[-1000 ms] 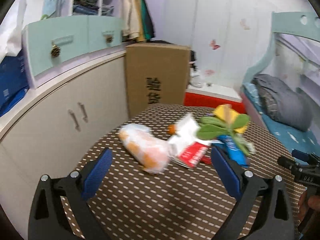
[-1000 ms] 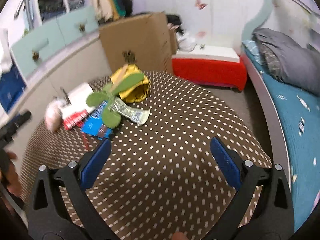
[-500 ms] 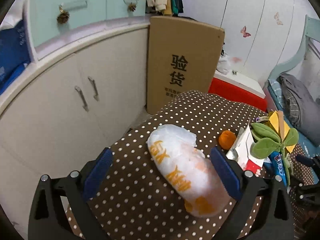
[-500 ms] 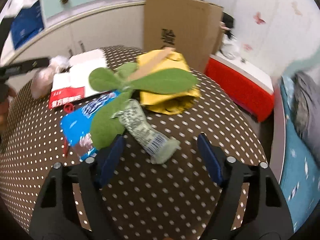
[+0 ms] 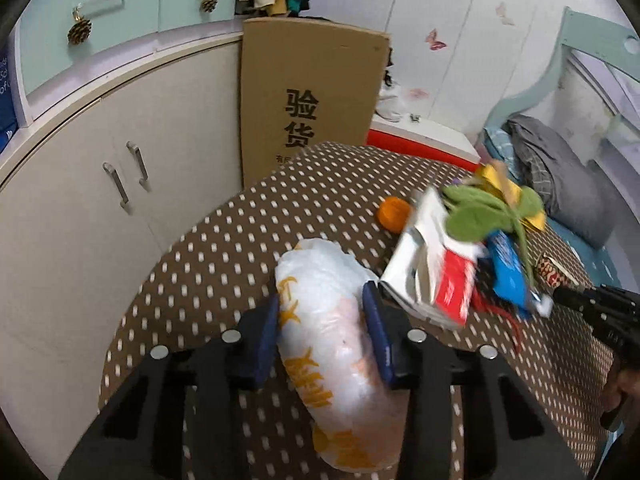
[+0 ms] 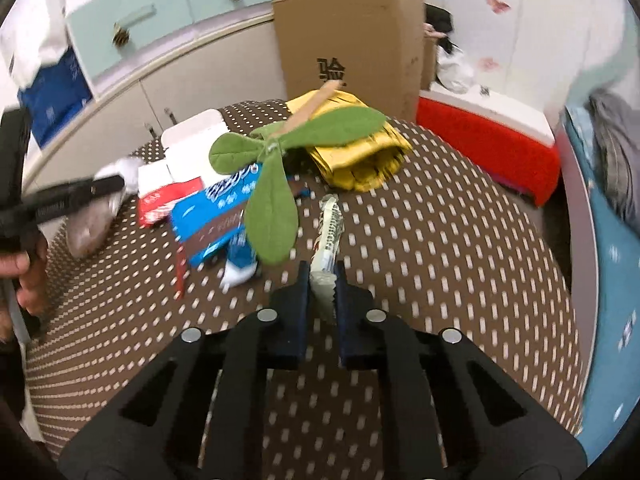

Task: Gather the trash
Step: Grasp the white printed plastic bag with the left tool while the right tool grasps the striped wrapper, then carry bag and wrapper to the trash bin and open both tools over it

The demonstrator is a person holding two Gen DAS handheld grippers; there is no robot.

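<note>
You can read two large black characters, 验货, on the face of the cardboard box; in the right wrist view only 验 shows. The white plastic bag carries orange print, and the blue wrapper white lettering, both probably too blurred to read.

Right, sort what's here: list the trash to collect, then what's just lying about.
Trash to collect:
- white plastic bag, between the closing left gripper
- green-white wrapper, in the right gripper
- blue wrapper
- yellow bag
- red-white carton

Probably lying about:
- cardboard box
- green leaf toy
- cabinet
</note>
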